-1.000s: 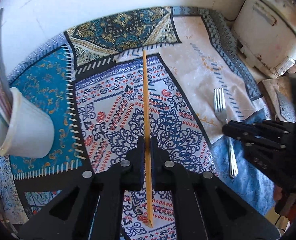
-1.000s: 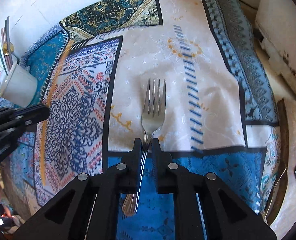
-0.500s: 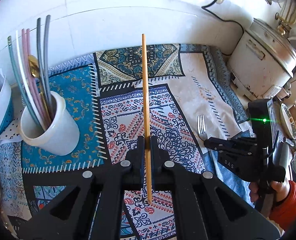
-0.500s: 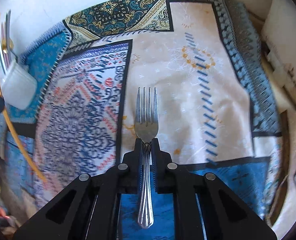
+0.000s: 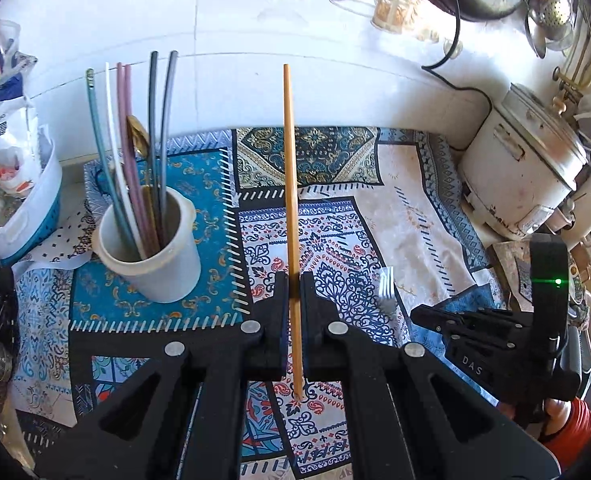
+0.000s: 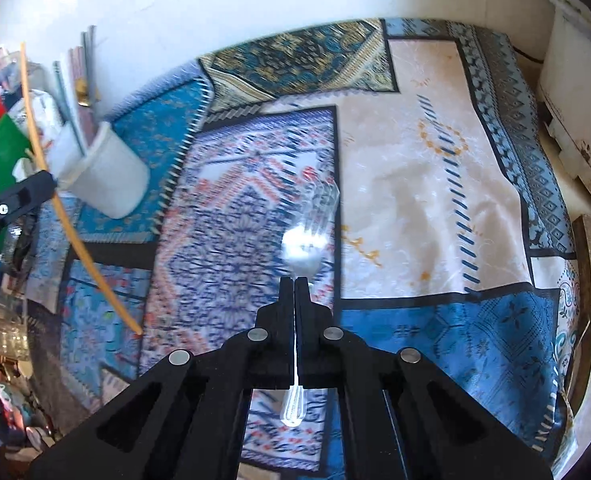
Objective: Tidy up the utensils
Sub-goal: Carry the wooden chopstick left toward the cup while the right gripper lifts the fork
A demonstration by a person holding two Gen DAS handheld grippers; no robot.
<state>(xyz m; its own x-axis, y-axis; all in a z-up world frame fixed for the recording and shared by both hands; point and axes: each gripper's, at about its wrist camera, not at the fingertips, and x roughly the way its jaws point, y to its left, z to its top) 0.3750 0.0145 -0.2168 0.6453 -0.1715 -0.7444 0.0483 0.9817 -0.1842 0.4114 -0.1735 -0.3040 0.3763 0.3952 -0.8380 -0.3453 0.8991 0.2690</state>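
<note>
- Currently both tools are loaded and clear of the patterned patchwork cloth (image 5: pixel 407 216), so the step in hand looks like the carry toward the white ceramic utensil cup (image 5: pixel 151 248), judged from the cup's contents and the task.
- Left gripper (image 5: pixel 294 312) is clamped on a long orange-tan wooden chopstick (image 5: pixel 289 168), which runs straight up between the fingers toward 12 o'clock, its lower end poking out behind them.
- Right gripper (image 6: pixel 295 312) is clenched on a shiny metal fork (image 6: pixel 305 248) at the neck, tines pointing to 12 o'clock, handle end trailing toward 6 o'clock; the fork is blurred.
- From the left wrist view the cup sits at about 10 o'clock of the gripped chopstick, near but apart, already holding coloured chopsticks (image 5: pixel 135 144) and a gold utensil.
- From the right wrist view the cup lies well away at 10 o'clock of the fork.
- Next move likely calls for swinging each piece over the cup's mouth, tipping it upright, and threading it past the sticks already standing there before letting go.
</note>
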